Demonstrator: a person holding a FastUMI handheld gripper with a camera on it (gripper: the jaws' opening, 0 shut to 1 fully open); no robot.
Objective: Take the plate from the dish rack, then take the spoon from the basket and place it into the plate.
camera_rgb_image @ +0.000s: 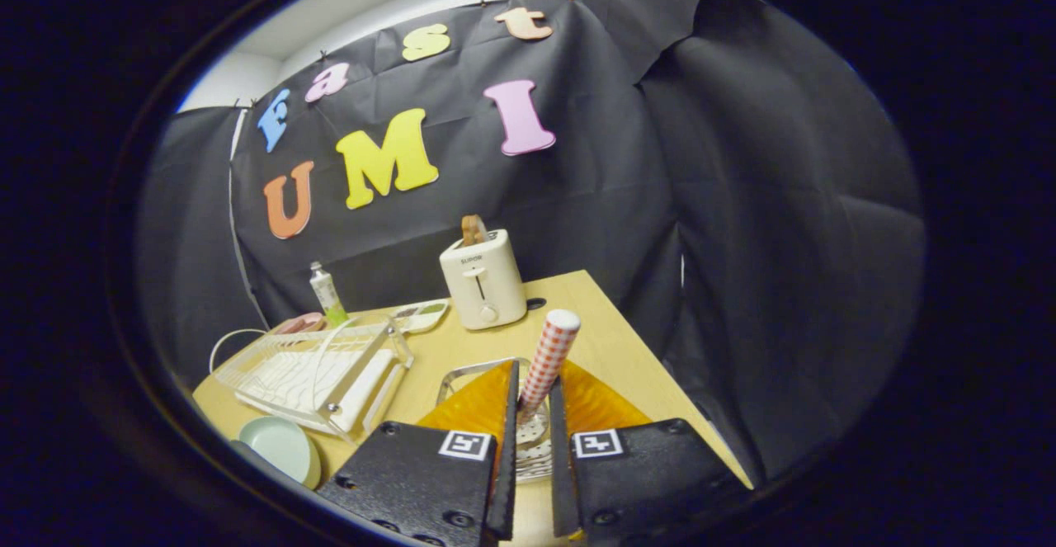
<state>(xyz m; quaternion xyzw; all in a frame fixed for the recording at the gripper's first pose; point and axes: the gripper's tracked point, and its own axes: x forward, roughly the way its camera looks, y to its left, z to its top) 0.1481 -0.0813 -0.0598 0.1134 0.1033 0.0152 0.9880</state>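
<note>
Over table point(610, 341): jaws clamping spoon point(549, 357) handle, tilted.

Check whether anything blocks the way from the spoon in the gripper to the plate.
Nothing visible does. The gripper holds the checked-handled spoon above the metal basket. The pale green plate lies on the table beside the fingers, in front of the dish rack, with bare tabletop between.

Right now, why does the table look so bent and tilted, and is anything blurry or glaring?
Gripper view: the fisheye lens curves the table and dish rack; the light is soft and even, with no harsh glare; the toaster reads sharp, while the fingers, closed on the checked spoon handle, look slightly soft up close.
</note>
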